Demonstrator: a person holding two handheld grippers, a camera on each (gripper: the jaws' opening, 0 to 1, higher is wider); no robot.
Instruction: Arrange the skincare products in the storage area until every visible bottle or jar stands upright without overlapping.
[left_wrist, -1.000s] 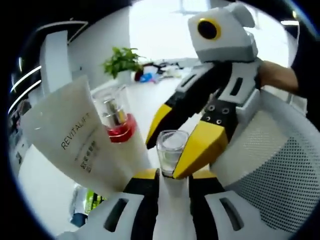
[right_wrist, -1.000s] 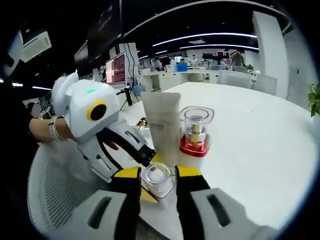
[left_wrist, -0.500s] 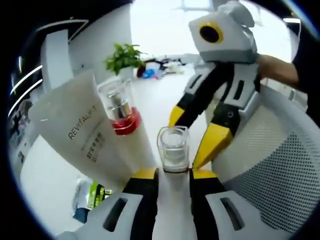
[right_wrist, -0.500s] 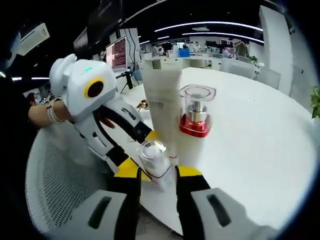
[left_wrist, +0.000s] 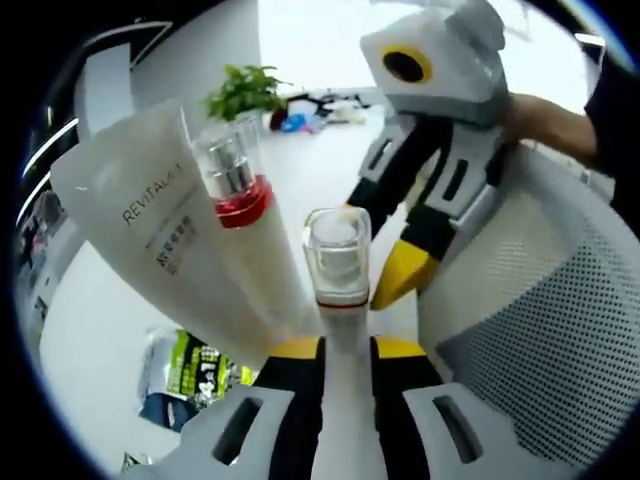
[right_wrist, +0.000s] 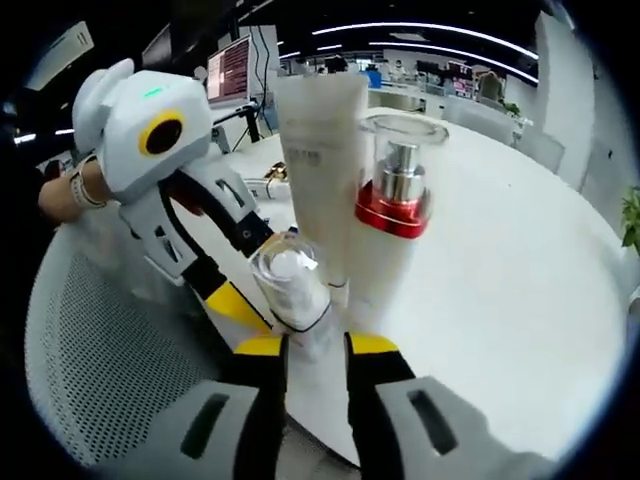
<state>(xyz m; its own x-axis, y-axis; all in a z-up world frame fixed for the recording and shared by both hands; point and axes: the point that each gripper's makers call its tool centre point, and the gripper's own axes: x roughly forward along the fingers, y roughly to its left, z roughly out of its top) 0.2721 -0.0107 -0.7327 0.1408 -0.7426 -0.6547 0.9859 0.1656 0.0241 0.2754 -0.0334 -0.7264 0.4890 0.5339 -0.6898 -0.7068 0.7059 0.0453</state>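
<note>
Capped bottle (left_wrist: 338, 262) between tube (left_wrist: 170, 240) and mesh basket (left_wrist: 540, 330); pump bottle (left_wrist: 232, 180) behind

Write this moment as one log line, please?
left gripper: shut on small bottle | right gripper: around same bottle | tube, pump bottle: upright beside it

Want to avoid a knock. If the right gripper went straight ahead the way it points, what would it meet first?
Probably the clear-capped bottle, right past the right gripper. Behind it stand the tube and red-collared pump bottle, though depth is hard to judge.
</note>
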